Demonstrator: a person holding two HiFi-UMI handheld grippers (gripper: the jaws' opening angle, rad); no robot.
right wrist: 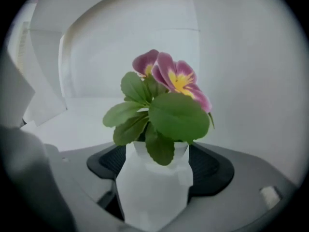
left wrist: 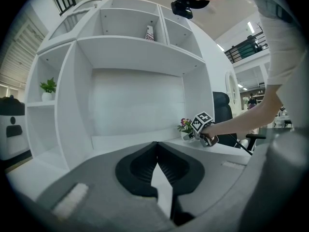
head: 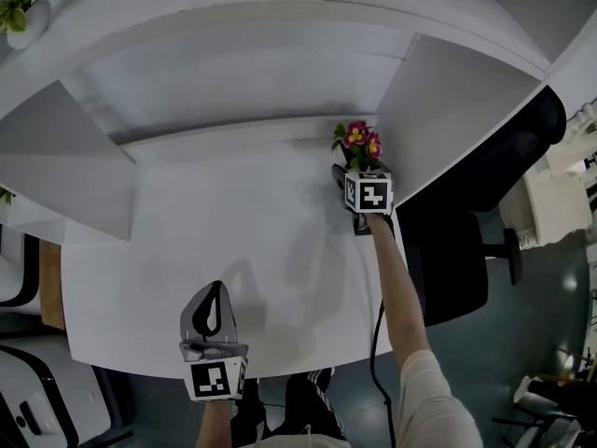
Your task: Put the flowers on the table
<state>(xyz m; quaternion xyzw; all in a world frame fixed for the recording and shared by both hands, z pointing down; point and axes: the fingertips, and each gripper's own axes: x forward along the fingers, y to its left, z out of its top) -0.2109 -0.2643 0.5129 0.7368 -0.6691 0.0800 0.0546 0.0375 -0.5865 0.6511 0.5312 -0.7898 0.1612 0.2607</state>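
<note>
A small white pot [right wrist: 152,187] of pink-and-yellow flowers [right wrist: 169,81] with broad green leaves stands on the white table [head: 233,213], at the back right near the side panel. My right gripper [head: 357,170] is around the pot. In the right gripper view its black pads [right wrist: 210,166] flank the pot's neck, and a dark gap shows on the left side, so the jaws are open. The flowers [head: 359,141] rise just beyond the marker cube. My left gripper [head: 213,308] is shut and empty, low over the table's front edge, jaw tips meeting [left wrist: 155,151].
White shelving surrounds the table: a back wall, slanted side panels [head: 75,166] and upper compartments. A green potted plant [left wrist: 48,87] sits on a left shelf and a small bottle [left wrist: 149,33] on a top shelf. A black office chair [head: 466,250] stands to the right.
</note>
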